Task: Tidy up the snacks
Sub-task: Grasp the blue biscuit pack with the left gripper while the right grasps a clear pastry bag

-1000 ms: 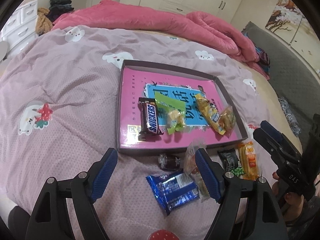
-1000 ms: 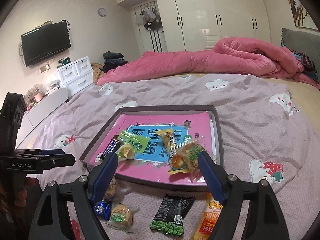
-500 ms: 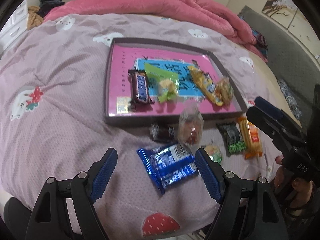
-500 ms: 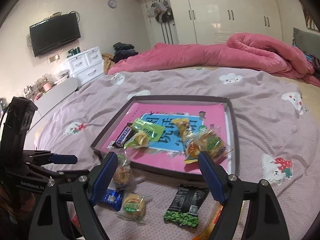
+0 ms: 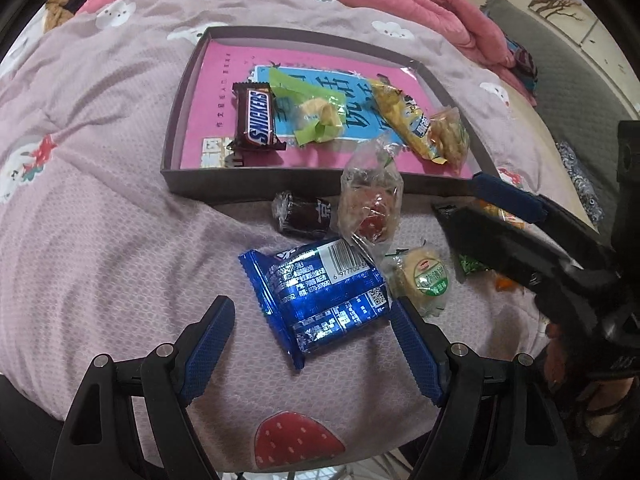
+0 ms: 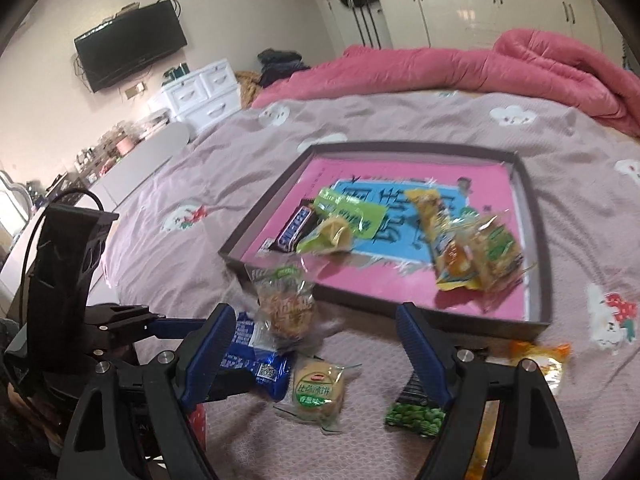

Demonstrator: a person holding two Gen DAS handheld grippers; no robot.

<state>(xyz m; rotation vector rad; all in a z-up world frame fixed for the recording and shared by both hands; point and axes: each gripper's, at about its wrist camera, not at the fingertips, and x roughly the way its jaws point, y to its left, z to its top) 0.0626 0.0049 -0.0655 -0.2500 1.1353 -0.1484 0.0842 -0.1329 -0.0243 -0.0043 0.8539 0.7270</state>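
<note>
A dark-rimmed tray (image 5: 176, 136) with a pink floor lies on the bed and holds a Snickers bar (image 5: 256, 120), a green-wrapped pastry (image 5: 316, 112) and a yellow packet (image 5: 404, 116). Loose in front of it lie a blue packet (image 5: 320, 296), a clear bag (image 5: 372, 208), a dark sweet (image 5: 304, 216) and a round cake (image 5: 424, 276). My left gripper (image 5: 312, 308) is open, its pads either side of the blue packet's near end and not touching it. My right gripper (image 6: 314, 312) is open above the round cake (image 6: 318, 390), with the green pea packet (image 6: 416, 414) under its right finger.
An orange packet (image 6: 544, 360) lies at the tray's near right corner. A pink quilt (image 6: 520, 60) is heaped along the far side of the bed. White drawers (image 6: 208, 92), a wall TV (image 6: 132, 46) and wardrobes stand beyond. The bed's edge runs just below the loose snacks.
Both grippers have sunk and tipped down toward the loose snacks. The blue packet now lies between the left pads, and the round cake sits between the right fingers. Nothing was taken hold of.
</note>
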